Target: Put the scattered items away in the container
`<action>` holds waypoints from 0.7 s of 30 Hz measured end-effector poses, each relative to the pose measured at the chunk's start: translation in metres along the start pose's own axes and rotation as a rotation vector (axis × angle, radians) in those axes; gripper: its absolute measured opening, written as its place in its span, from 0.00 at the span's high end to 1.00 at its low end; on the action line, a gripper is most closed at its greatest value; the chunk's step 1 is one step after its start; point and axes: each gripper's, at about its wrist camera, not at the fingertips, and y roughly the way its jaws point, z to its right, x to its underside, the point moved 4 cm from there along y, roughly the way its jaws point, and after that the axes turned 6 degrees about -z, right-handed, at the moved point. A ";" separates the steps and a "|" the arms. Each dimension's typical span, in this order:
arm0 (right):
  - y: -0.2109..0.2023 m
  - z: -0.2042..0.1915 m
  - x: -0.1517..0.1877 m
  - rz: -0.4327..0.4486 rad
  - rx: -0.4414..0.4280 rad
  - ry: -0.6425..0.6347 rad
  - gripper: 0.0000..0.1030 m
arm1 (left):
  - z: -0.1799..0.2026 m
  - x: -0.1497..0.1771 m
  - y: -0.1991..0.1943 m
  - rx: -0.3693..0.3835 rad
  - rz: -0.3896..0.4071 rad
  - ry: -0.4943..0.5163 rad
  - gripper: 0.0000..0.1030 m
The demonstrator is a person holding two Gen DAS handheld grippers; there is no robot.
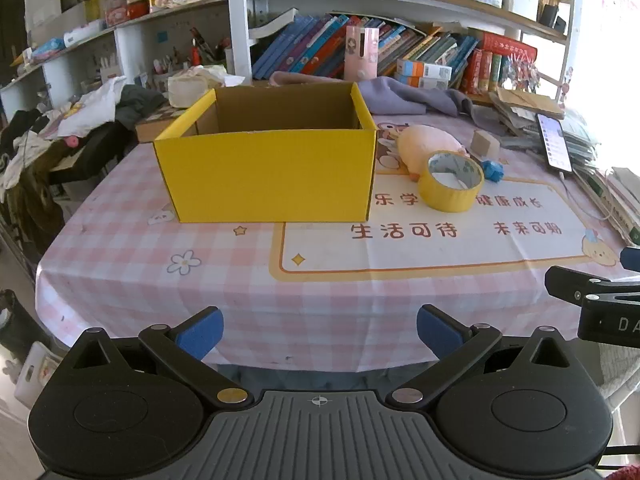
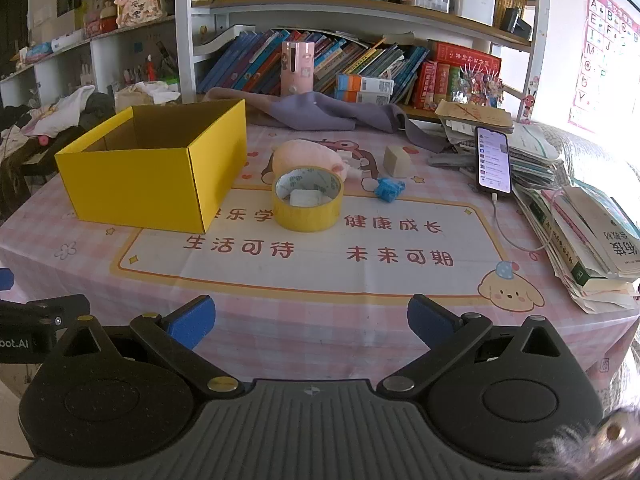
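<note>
An open yellow cardboard box (image 1: 266, 172) (image 2: 136, 184) stands on the pink checked tablecloth, left of centre. Right of it lie a yellow tape roll (image 1: 450, 182) (image 2: 307, 199) with a white piece inside, a pink plush toy (image 1: 428, 146) (image 2: 306, 154), a small blue toy (image 1: 493, 170) (image 2: 387, 189) and a beige block (image 1: 485, 145) (image 2: 396, 161). My left gripper (image 1: 319, 334) hovers open over the table's near edge, nothing between its blue pads. My right gripper (image 2: 311, 322) is likewise open and empty at the near edge, well short of the tape roll.
A lit phone (image 2: 494, 159) on a cable leans against stacked books and papers (image 2: 580, 232) at the right. Grey cloth (image 2: 320, 114) lies behind the items, before a bookshelf. Clothes pile up beyond the table's left edge (image 1: 80, 120). The printed mat (image 2: 320, 256) lies in front.
</note>
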 end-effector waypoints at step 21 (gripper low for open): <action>0.001 0.002 -0.002 -0.017 -0.001 0.009 0.00 | 0.000 -0.001 0.002 0.008 -0.008 0.000 0.00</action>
